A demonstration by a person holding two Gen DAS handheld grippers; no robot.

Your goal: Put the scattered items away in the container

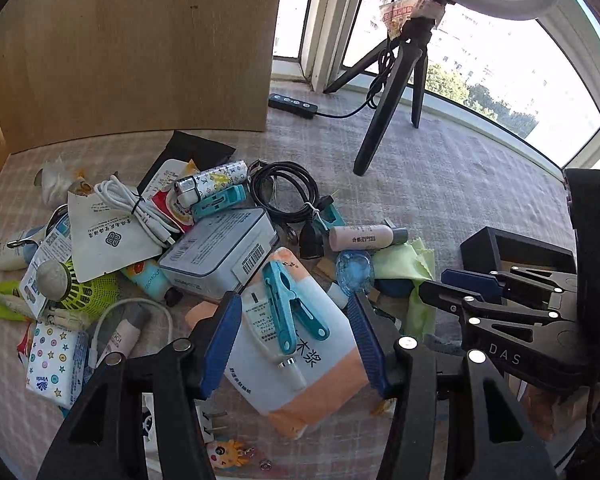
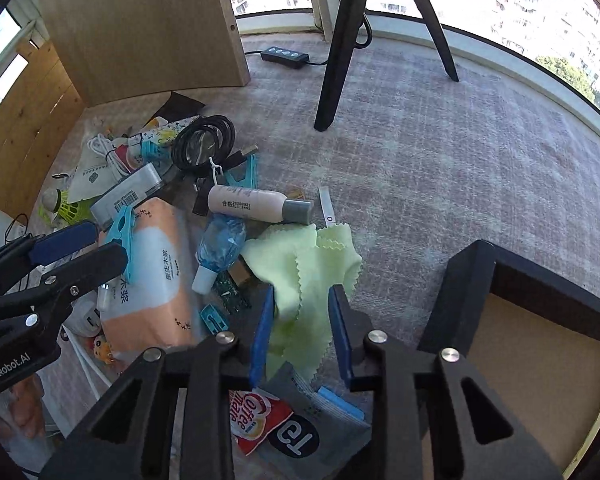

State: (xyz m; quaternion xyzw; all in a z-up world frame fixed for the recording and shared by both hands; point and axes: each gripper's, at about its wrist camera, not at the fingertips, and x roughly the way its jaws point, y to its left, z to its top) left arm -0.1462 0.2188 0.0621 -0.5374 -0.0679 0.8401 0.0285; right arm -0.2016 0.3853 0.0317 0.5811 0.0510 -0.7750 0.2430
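Note:
A pile of small items lies on the checked cloth. My left gripper [image 1: 294, 320] is open, its blue pads on either side of an orange-and-white tissue pack [image 1: 300, 356] with a teal clip [image 1: 290, 304] and a small tube on top. It also shows in the right wrist view [image 2: 80, 246] beside the pack [image 2: 152, 276]. My right gripper [image 2: 302, 320] is open around a light green cloth [image 2: 304, 264], the pads apart from it. The black container [image 2: 540, 320] stands at the right, open, with a tan floor; it also shows in the left wrist view [image 1: 516, 250].
The pile holds a grey box [image 1: 220, 256], a coiled black cable [image 1: 284, 190], a white cable [image 1: 136, 206], a pink bottle [image 2: 252, 204], a blue bottle [image 2: 220, 248], a shuttlecock [image 1: 76, 284] and sachets [image 2: 284, 428]. A tripod [image 1: 392, 88] and a wooden board [image 1: 132, 44] stand behind.

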